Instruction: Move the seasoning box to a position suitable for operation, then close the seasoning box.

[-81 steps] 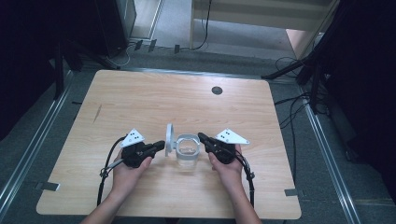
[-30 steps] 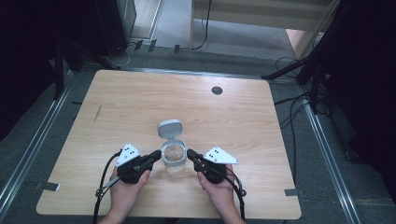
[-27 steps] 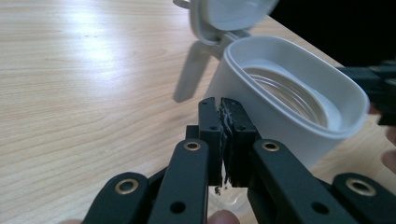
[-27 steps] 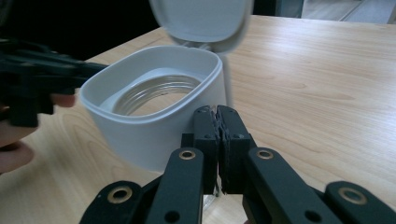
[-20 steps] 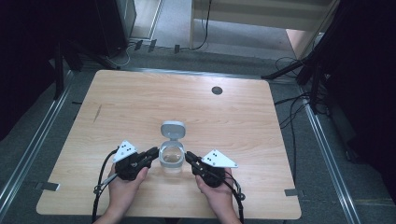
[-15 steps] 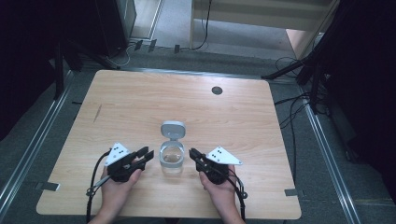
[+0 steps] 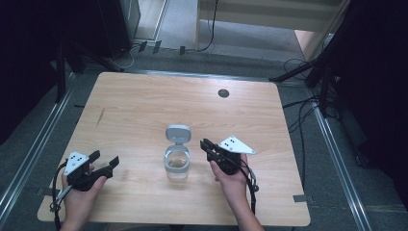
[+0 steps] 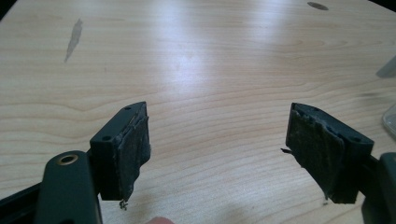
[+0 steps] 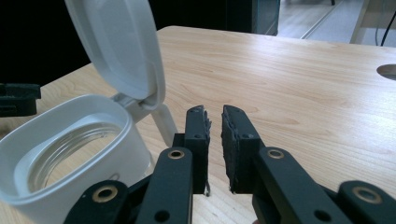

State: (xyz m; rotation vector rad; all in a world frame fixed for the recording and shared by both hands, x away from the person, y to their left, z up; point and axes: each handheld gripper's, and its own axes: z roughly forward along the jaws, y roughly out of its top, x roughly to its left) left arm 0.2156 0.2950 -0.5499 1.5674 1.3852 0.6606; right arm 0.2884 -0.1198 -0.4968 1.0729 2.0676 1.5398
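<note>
Both grippers sit clear of the jar [image 7: 177, 163], which stands upright on the wooden table [image 7: 144, 106] with its white lid [image 7: 178, 133] flipped up and back on its hinge, on the jar's far side. Left of the jar and well apart from it, the left gripper [image 7: 107, 163] rests low over the table; its jaws have just been opening and now stand spread wide, with nothing but bare wood between the worn pads [image 8: 135, 149]. Just to the right of the jar, the right gripper [image 7: 206, 146] points toward it without touching. Its jaws have just been opening a little and are parted by a narrow slit, with nothing gripped between the pads [image 9: 232, 140]. In the right gripper view the jar's white rim [image 9: 28, 196] lies beside the near jaw, the raised lid leaning over it
</note>
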